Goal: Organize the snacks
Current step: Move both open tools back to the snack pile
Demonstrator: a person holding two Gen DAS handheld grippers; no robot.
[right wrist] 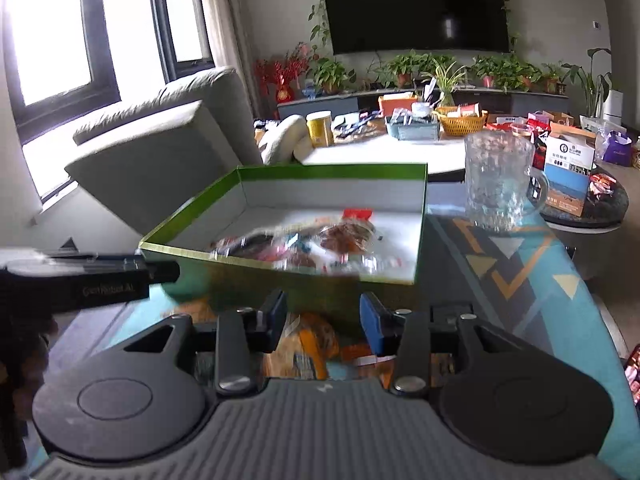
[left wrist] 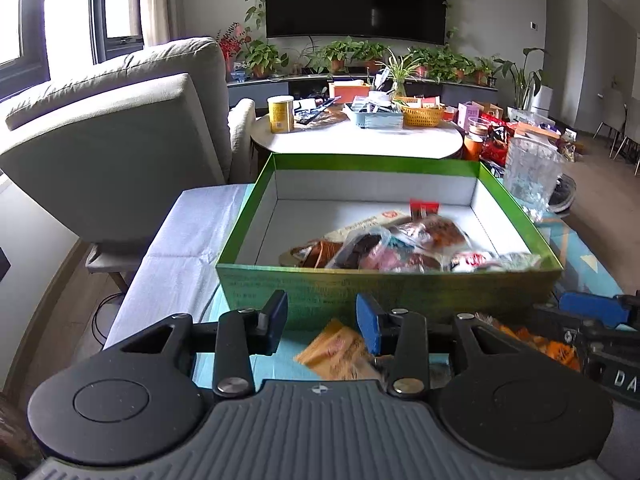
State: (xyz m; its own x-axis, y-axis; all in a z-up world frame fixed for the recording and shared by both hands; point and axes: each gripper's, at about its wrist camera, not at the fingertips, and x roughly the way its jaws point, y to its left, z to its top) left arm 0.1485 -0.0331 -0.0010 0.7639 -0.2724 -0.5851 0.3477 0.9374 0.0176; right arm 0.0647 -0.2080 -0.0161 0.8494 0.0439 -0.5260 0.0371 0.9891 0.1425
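Observation:
A green box [left wrist: 384, 292] with white inner walls stands on the patterned cloth, and several wrapped snacks [left wrist: 400, 248] are piled in its near right part. My left gripper [left wrist: 322, 322] is open just in front of the box's near wall, above an orange snack packet [left wrist: 340, 352] on the cloth. More orange packets [left wrist: 540, 344] lie to the right, under the right gripper's blue finger [left wrist: 588, 312]. In the right wrist view my right gripper [right wrist: 323, 322] is open over an orange packet [right wrist: 308, 348], close to the box [right wrist: 332, 172]. Nothing is pinched by either one.
A clear glass mug [right wrist: 496, 184] stands right of the box on the teal cloth [right wrist: 560, 300]. A grey armchair [left wrist: 120, 120] is at the left. Behind the box, a round white table [left wrist: 360, 140] carries baskets, a yellow can and cartons.

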